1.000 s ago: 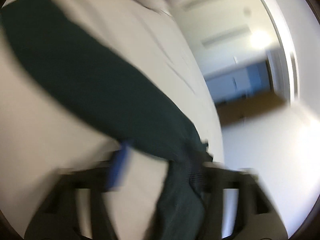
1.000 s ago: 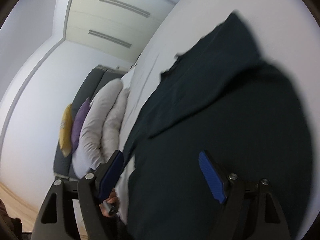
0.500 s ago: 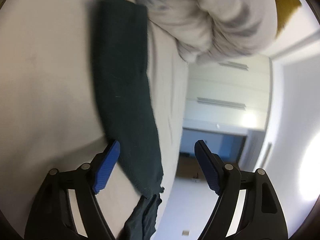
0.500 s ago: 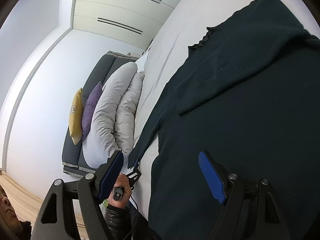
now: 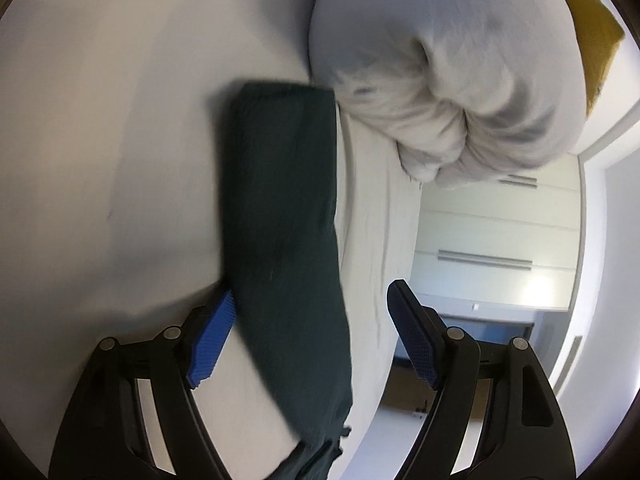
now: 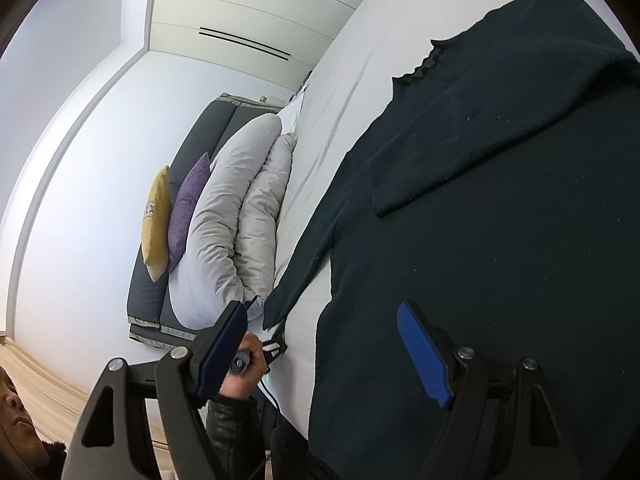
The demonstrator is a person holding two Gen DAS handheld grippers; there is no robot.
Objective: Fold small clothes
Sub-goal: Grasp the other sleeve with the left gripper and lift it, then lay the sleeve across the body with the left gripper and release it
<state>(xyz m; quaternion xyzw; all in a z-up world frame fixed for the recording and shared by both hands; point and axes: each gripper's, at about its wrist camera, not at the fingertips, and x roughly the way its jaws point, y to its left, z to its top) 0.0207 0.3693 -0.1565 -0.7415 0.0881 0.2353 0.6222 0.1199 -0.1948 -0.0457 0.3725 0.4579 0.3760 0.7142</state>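
A dark green knit sweater lies flat on the white bed. One sleeve is folded across its body. The other sleeve stretches out toward the pillows and also shows in the right wrist view. My left gripper is open, its jaws on either side of that sleeve, holding nothing. My right gripper is open and empty above the sweater's lower body near the bed's edge.
A grey duvet and a yellow cushion lie past the sleeve's end. In the right wrist view there are also the duvet, a purple cushion, the dark headboard and a wardrobe.
My left gripper let go of the sleeve, which now lies flat on the bed, and drew back along it. My right gripper shifted slightly and stayed open.
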